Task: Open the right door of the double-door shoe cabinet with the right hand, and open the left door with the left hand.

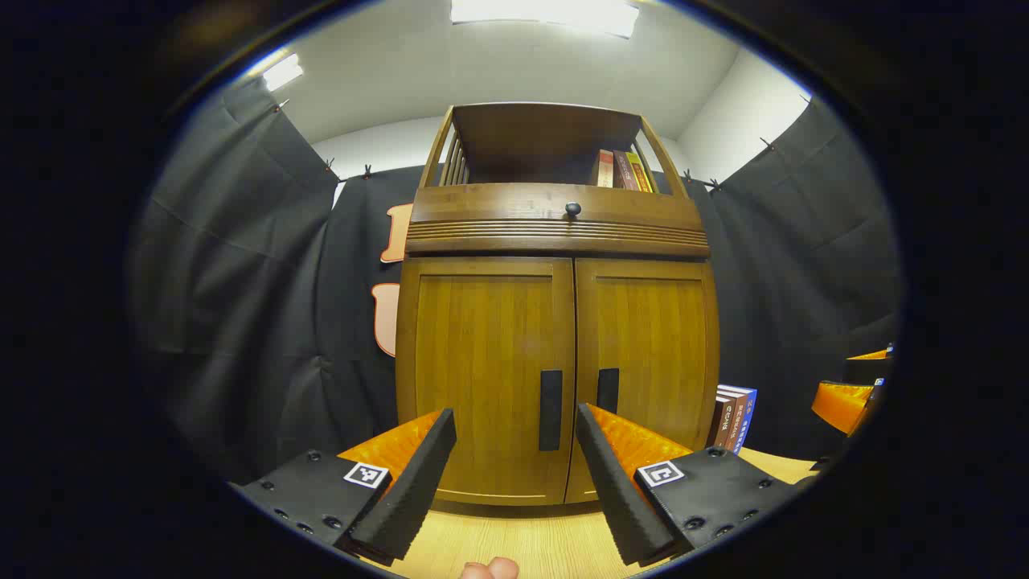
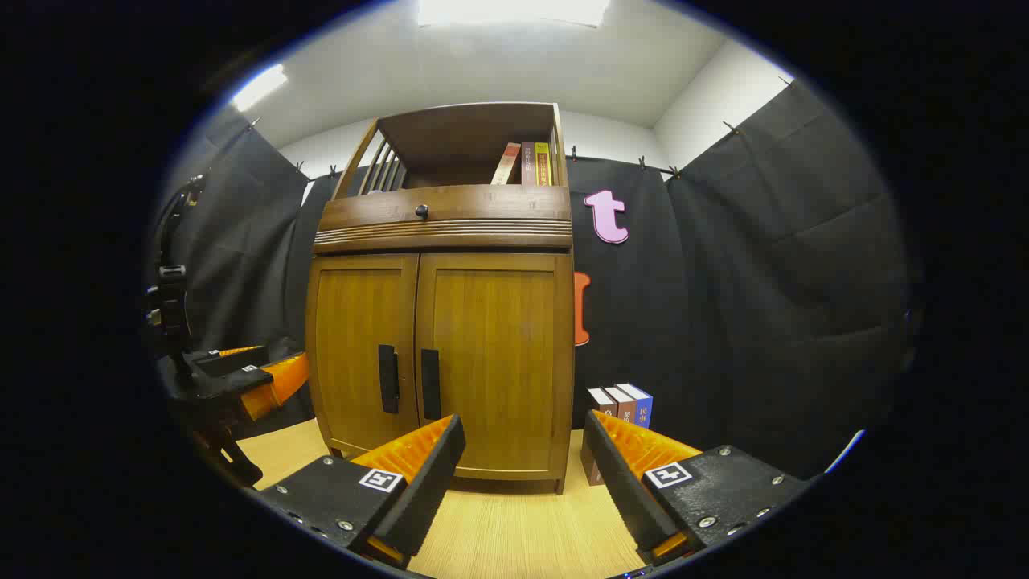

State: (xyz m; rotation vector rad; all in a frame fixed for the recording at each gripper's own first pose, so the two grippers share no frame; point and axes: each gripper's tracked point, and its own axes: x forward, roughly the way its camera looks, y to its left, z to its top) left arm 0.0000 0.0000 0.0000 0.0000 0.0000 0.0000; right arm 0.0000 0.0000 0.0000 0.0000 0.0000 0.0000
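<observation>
With both doors shut and both claws wide, the right claw (image 2: 520, 450) should advance squarely onto the right door's handle (image 2: 430, 383), closing before pulling.

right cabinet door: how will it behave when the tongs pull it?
The right door is a wooden panel, so probably stiff, swinging rather than flexing. Its handle is a slim dark vertical slot, maybe shallow: the pull could slip. The cabinet looks tall with books on top; a hard pull might rock it.
</observation>
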